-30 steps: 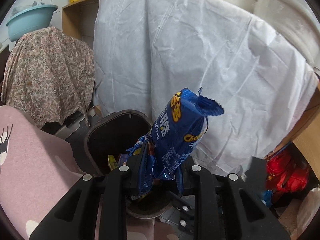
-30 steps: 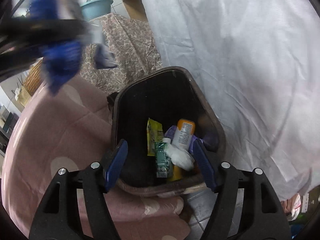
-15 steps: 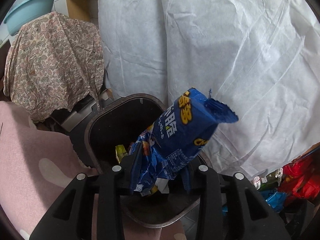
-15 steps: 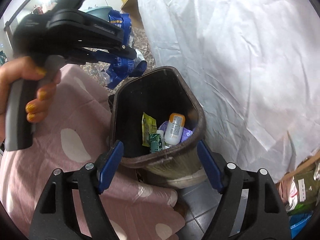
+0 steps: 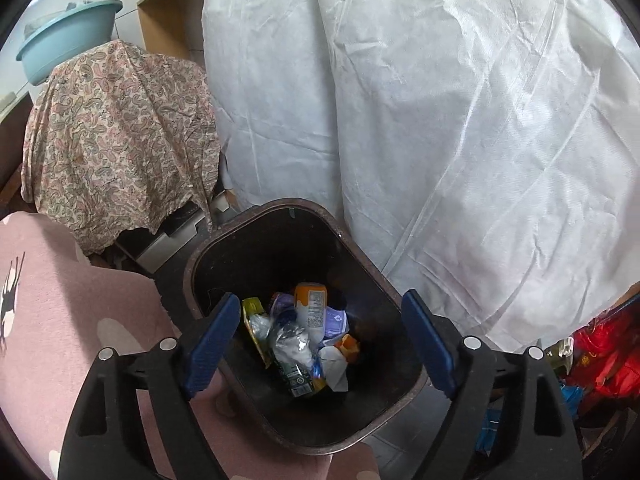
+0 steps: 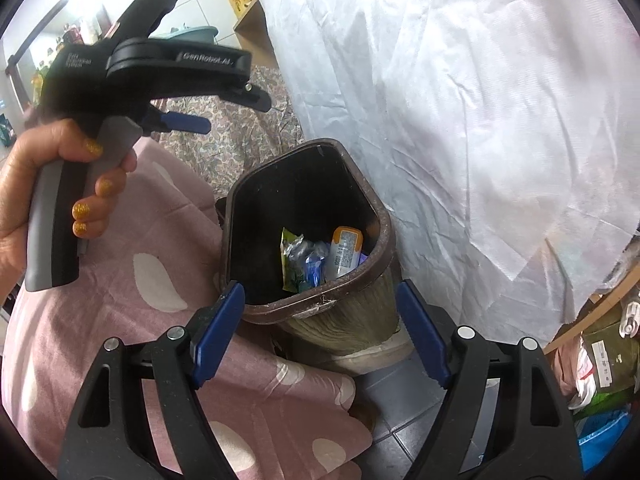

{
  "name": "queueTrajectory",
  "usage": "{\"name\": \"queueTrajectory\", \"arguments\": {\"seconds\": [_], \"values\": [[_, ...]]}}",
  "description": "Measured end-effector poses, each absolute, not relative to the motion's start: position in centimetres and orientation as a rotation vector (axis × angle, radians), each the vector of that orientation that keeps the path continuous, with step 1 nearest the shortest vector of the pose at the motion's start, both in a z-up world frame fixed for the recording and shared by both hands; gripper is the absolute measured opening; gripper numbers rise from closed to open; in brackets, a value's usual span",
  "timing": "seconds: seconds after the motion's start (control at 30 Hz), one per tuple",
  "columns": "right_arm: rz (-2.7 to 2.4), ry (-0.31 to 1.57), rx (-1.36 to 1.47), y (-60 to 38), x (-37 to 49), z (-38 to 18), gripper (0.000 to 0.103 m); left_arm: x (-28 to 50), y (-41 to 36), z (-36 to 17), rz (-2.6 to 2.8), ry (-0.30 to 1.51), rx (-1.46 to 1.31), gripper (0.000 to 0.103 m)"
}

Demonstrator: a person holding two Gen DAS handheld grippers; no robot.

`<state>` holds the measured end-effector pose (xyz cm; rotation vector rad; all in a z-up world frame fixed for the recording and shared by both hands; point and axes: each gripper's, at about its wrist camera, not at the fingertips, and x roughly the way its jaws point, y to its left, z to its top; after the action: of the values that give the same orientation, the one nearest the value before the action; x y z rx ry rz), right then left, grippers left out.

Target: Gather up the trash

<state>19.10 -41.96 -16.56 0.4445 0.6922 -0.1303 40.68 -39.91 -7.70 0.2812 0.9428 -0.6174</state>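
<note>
A brown trash bin (image 5: 288, 204) stands on the floor beside the pink blanket. In it lie an orange-capped bottle (image 5: 310, 304), a yellow-green wrapper (image 5: 252, 316) and a crumpled blue snack bag (image 6: 314, 270). My left gripper (image 5: 320, 300) hangs over the bin's mouth, its jaws opening wide with nothing between them. In the right wrist view the left gripper (image 6: 236, 112) is up and left of the bin (image 6: 316, 144), held by a hand (image 6: 60, 168). My right gripper (image 6: 319, 287) is near the bin's front rim, its jaws opening, holding nothing.
A white sheet (image 5: 440, 120) hangs right behind the bin. A paisley cloth (image 5: 120, 140) covers something at the left, with a teal basin (image 5: 64, 52) above it. The pink spotted blanket (image 6: 160, 280) lies at the near left. Red bags (image 5: 604, 352) and clutter sit at the right.
The left gripper let go of the blue snack bag, which dropped into the bin, and its jaws spread wide. The right gripper drew back from the bin.
</note>
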Motion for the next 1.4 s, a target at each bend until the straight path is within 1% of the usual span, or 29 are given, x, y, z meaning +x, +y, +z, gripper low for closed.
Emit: {"name": "queueTrajectory", "arguments": {"seconds": [0.23,0.37,0.43,0.5,0.53,0.6,0.73,0.87,1.0,1.2,1.4], "values": [[-0.159,0.682,0.438,-42.0,18.2,-15.9,0.079,38.6,-38.9,-5.8,-0.666,0.886,0.269,0.084],[-0.193,0.672,0.398,-41.5,17.3,-15.0,0.079,36.0,-37.1,-4.0,-0.696,0.813,0.261,0.087],[-0.217,0.661,0.367,-41.1,16.5,-14.2,0.079,34.4,-35.7,-3.2,-0.703,0.775,0.268,0.091],[-0.245,0.647,0.322,-40.4,15.7,-13.3,0.080,32.4,-33.6,-2.2,-0.698,0.711,0.282,0.096],[-0.259,0.638,0.299,-40.1,15.3,-12.8,0.083,31.1,-32.2,-1.6,-0.696,0.673,0.284,0.098],[-0.295,0.592,0.239,-38.7,14.0,-11.4,0.090,28.8,-29.3,-0.6,-0.686,0.606,0.279,0.098],[-0.309,0.496,0.190,-35.9,11.4,-8.6,0.097,24.7,-22.8,0.7,-0.652,0.500,0.238,0.098],[-0.269,0.427,0.181,-32.6,9.0,-6.4,0.097,20.2,-15.9,1.2,-0.581,0.428,0.170,0.098],[-0.198,0.376,0.153,-28.7,6.8,-4.6,0.097,16.6,-10.7,1.7,-0.477,0.389,0.087,0.098],[-0.038,0.283,0.161,-24.0,2.7,-2.4,0.097,10.7,-5.7,1.5,-0.365,0.346,0.039,0.098],[0.038,0.241,0.079,-19.9,-1.0,-1.2,0.097,6.5,-2.5,0.6,-0.275,0.321,0.029,0.098]]}}
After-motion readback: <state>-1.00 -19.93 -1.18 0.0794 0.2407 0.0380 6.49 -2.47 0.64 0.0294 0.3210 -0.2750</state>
